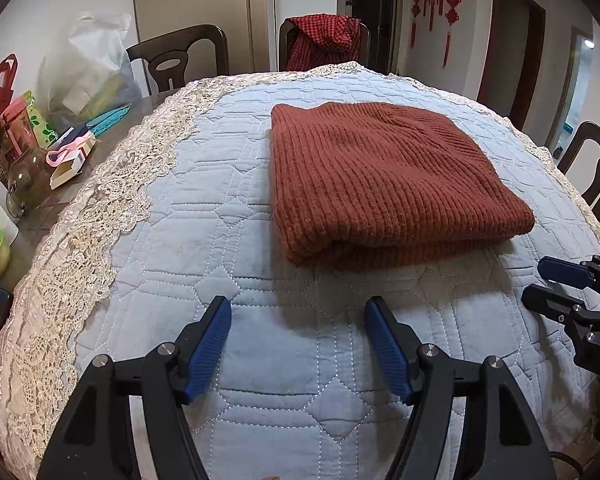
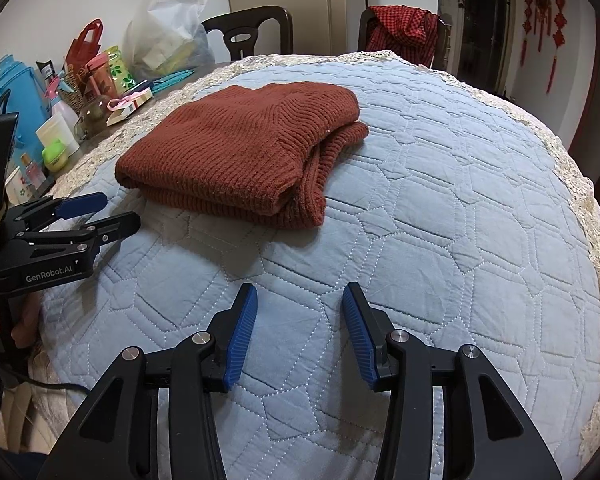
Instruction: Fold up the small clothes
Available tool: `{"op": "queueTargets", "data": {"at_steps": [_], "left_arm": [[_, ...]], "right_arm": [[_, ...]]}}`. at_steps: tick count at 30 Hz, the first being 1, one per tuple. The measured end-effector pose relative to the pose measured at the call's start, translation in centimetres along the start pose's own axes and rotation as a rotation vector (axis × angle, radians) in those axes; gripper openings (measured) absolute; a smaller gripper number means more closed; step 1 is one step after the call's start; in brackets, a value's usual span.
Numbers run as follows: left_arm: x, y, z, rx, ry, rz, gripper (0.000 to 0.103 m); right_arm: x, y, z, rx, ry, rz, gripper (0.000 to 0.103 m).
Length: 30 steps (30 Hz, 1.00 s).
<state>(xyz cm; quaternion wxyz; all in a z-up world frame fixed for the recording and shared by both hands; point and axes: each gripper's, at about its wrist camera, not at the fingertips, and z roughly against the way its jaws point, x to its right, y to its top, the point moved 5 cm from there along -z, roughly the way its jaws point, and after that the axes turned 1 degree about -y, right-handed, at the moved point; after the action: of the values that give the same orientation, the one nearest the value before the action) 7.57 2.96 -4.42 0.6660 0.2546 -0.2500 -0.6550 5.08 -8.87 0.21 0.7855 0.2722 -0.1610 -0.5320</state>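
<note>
While both hand-held grippers, left (image 1: 298,342) and right (image 2: 300,330), hang open and empty, the folded sweater (image 1: 384,184) lies just ahead on the tabletop (image 1: 260,400), nearer the left.

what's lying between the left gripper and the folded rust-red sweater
Nothing but bare blue quilted table cover. The left wrist view shows it between the left gripper and the sweater.
</note>
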Motion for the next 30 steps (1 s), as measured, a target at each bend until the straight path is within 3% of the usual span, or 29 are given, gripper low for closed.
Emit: {"op": "queueTargets", "data": {"at_steps": [30], "left_arm": [[0.0, -0.12, -0.12, -0.007, -0.002, 0.007, 0.076]], "right_arm": [[-0.09, 0.01, -0.01, 0.0, 0.016, -0.002, 0.049]]}}
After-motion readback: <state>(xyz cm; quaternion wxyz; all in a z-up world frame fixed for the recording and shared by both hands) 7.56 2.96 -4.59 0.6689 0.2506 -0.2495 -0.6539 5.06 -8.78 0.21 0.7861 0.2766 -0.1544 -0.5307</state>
